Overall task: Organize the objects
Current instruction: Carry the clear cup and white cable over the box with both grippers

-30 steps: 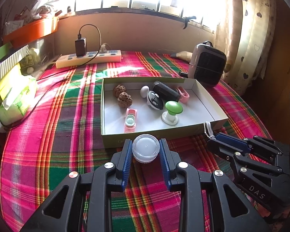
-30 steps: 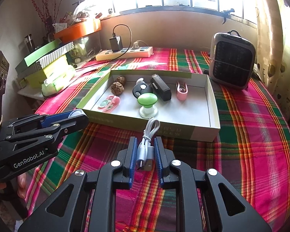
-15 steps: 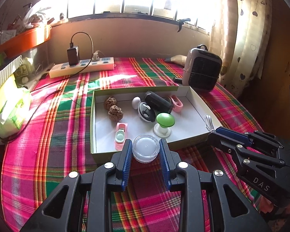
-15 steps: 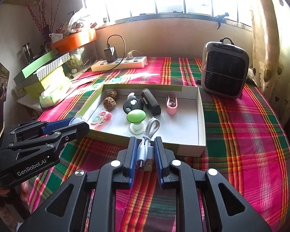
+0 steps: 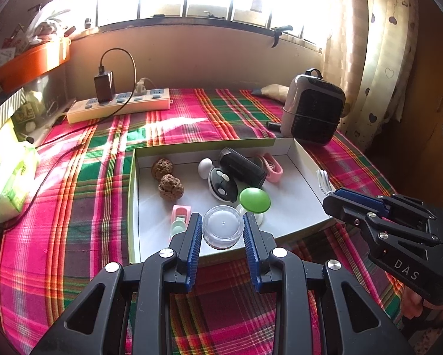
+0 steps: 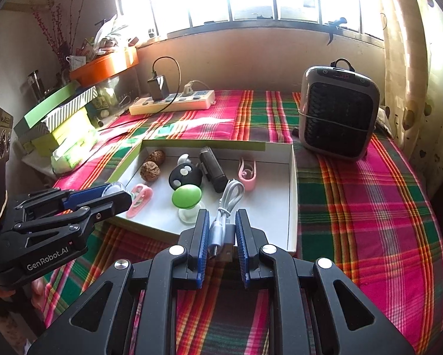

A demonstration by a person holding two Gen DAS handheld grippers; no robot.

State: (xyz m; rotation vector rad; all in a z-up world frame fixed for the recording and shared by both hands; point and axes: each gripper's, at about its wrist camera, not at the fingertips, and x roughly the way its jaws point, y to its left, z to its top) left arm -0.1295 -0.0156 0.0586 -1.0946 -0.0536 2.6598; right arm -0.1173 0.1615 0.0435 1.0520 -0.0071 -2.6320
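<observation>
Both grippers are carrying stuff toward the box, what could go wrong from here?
The clear round jar in the left gripper may land on the green knob or pink clip beneath it. The white USB cable in the right gripper dangles loose; its loop could snag the box rim.

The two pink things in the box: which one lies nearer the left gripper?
The pink and mint holder, lying just beyond the left gripper at the box's near edge. The other, a pink clip, lies toward the far wall beside the black case.
</observation>
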